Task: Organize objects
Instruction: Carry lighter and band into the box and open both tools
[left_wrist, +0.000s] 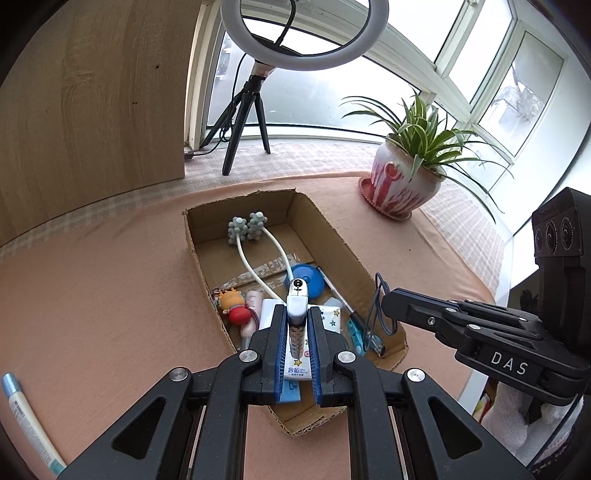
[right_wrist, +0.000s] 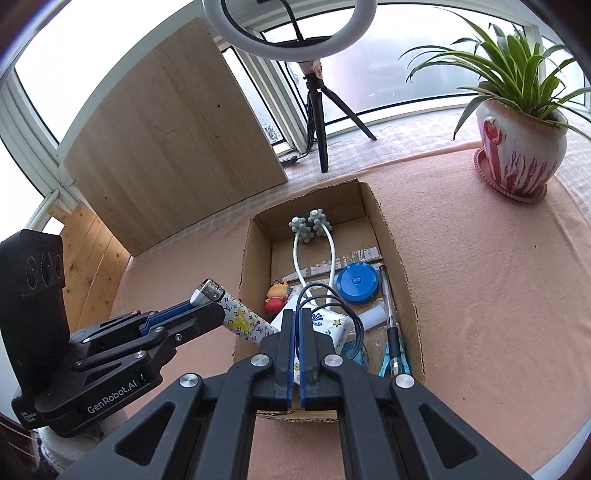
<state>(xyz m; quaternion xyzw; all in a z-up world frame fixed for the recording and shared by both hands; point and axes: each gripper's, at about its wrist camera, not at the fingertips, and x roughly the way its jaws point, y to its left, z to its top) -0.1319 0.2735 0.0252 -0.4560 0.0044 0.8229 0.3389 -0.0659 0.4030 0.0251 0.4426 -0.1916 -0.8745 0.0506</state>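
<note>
Black linkages of the left tool (left_wrist: 297, 332) filled the near edge of its own view, its blue-lined fingers clamped on a lighter (left_wrist: 297, 306) with a metal top and a patterned white body, held above the near end of the cardboard box (left_wrist: 207, 258). Across from it, the right tool (right_wrist: 297, 332) pinched a loop of thin dark cable (right_wrist: 321, 295) between fingers drawn nearly together, also over the box's near end. Under both spread the tabletop (right_wrist: 480, 295) in its pink cloth, with the open box at its middle. A potted plant (right_wrist: 521, 155) stood well apart on the far right. Inside the box lay a white-armed massager (right_wrist: 312, 229) with two grey knobbed heads at the far wall, a blue round disc (right_wrist: 358, 282) toward the right, a tissue pack (right_wrist: 332, 323), a pen (right_wrist: 388, 306) along the right wall, and a small red-and-orange figurine (right_wrist: 277, 295) on the left. A white tube (left_wrist: 29, 417) rested on the cloth outside the box, far left.
</note>
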